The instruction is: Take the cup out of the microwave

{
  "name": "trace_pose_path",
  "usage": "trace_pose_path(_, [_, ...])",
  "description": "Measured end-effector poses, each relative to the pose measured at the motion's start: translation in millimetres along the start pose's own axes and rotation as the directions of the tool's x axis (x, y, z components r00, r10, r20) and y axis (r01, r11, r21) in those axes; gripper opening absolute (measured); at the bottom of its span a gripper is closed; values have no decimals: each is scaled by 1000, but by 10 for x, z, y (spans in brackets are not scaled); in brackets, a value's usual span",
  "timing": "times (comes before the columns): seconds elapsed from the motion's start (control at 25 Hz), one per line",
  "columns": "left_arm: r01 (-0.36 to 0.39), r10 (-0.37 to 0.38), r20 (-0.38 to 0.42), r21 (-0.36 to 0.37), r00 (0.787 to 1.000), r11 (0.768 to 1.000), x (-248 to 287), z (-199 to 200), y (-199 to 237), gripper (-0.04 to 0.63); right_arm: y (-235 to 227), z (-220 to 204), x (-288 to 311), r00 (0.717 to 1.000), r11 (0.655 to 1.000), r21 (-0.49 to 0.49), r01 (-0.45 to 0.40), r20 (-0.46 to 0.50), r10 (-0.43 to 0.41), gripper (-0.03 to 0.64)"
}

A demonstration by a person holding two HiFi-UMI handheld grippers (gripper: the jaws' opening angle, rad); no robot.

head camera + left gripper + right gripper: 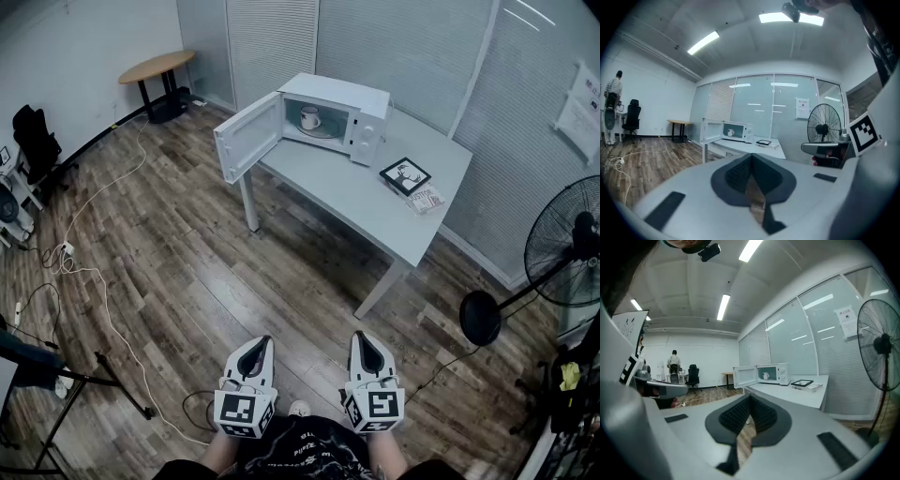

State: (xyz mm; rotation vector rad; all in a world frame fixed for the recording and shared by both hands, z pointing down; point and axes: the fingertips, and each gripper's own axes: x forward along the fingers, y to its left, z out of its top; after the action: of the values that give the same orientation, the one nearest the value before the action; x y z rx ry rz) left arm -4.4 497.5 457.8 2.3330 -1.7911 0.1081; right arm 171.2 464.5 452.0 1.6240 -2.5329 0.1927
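Left grey gripper (257, 349) and right grey gripper (364, 345) are hovering near, almost level, jaws together and empty, facing the far white microwave (342, 94).

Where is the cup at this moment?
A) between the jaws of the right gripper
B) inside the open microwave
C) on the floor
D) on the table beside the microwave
B: the cup stands inside the microwave, whose door is swung open.

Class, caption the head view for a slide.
White ceramic cup sits in open white microwave on grey table; left gripper and right gripper, shut, held far back.
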Motion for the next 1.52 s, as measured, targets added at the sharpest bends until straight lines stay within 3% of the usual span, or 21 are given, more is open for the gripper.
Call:
trace_pose_path(0.24, [-6, 5, 14, 6, 1000, 1000, -23, 83, 75, 6, 100, 39, 15, 1000, 999, -37, -8, 4, 9, 2])
trace_pose_path(0.84, [-48, 49, 19, -36, 999, 998, 36, 41, 71, 6, -59, -59, -75, 1000, 1000, 6, -4, 1, 4, 3])
trace_pose_path(1.16, [-2, 2, 17, -20, 1000, 1000, 607, 135, 250, 6, -234, 55, 361, 999, 999, 5, 42, 3, -42, 3])
trace_pose_path(1.52, [26, -26, 26, -6, 999, 1000, 1359, 360, 833, 6, -235, 239, 1274, 997, 997, 8, 71, 16, -71, 3])
